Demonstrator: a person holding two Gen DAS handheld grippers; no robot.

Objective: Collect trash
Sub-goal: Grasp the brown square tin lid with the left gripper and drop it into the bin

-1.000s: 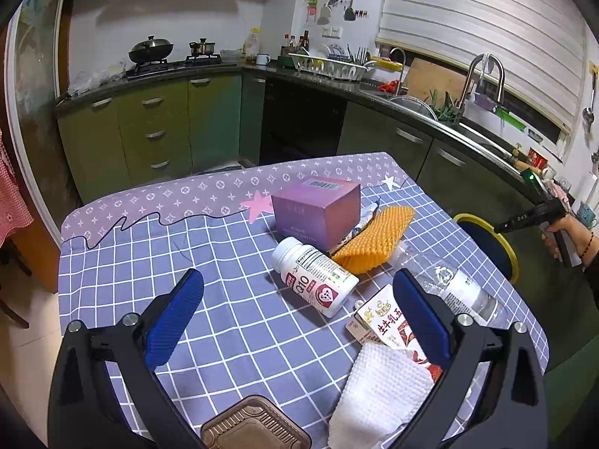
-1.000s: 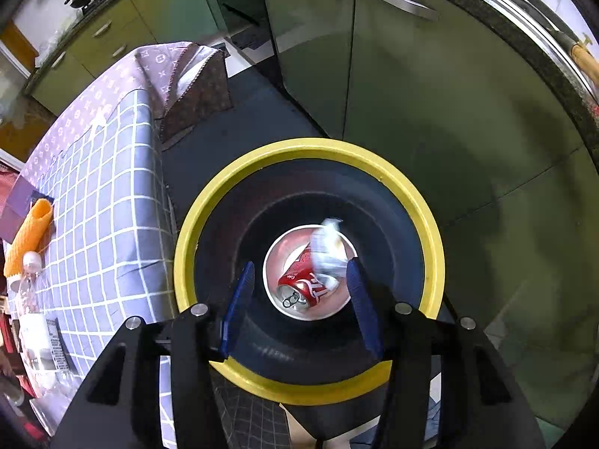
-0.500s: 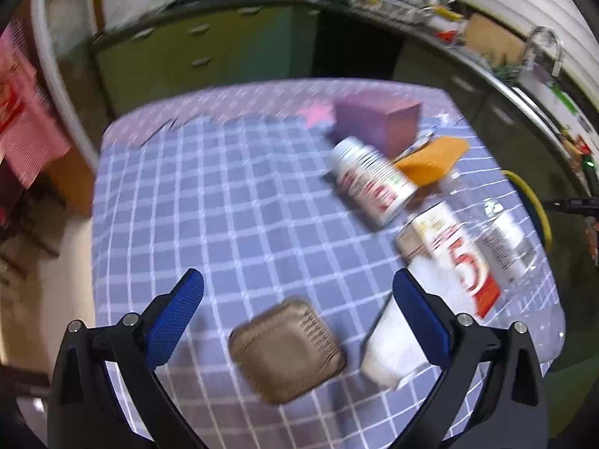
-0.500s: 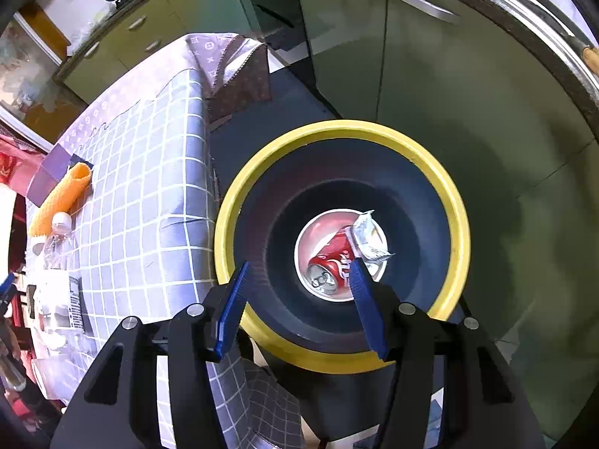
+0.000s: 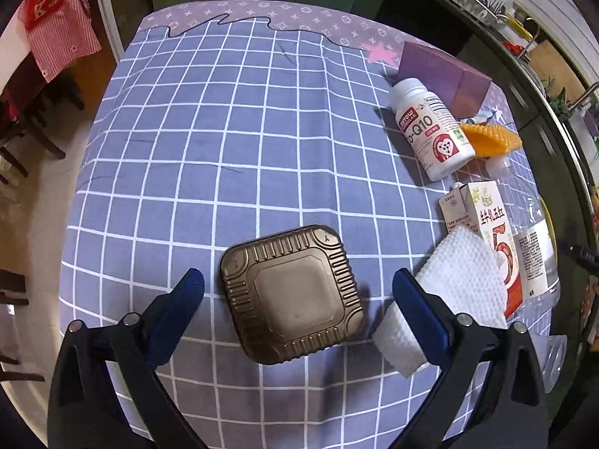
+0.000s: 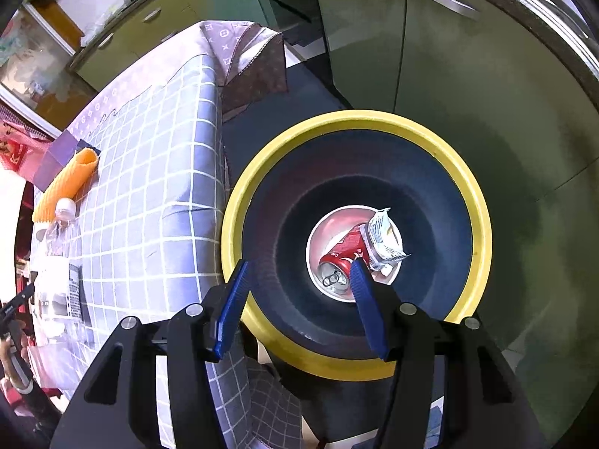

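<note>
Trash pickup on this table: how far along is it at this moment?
Done: a red can and a crumpled wrapper lie in the yellow-rimmed bin. In hand: nothing; the right gripper is open and empty over the bin, and the open left gripper straddles the brown tray without touching it. Left on the table: tray, pill bottle, carton, napkin, purple box, orange sleeve, clear bottle.

Desk cloth [image 5: 232,119] blue-grey, white grid, lilac star-print border. Tray [image 5: 292,293] on it bronze-brown, ribbed. Bottle [image 5: 430,129] white, red label. Box [image 5: 441,75] purple. Bin [image 6: 355,247] black, yellow rim; can [image 6: 342,260] inside red.
</note>
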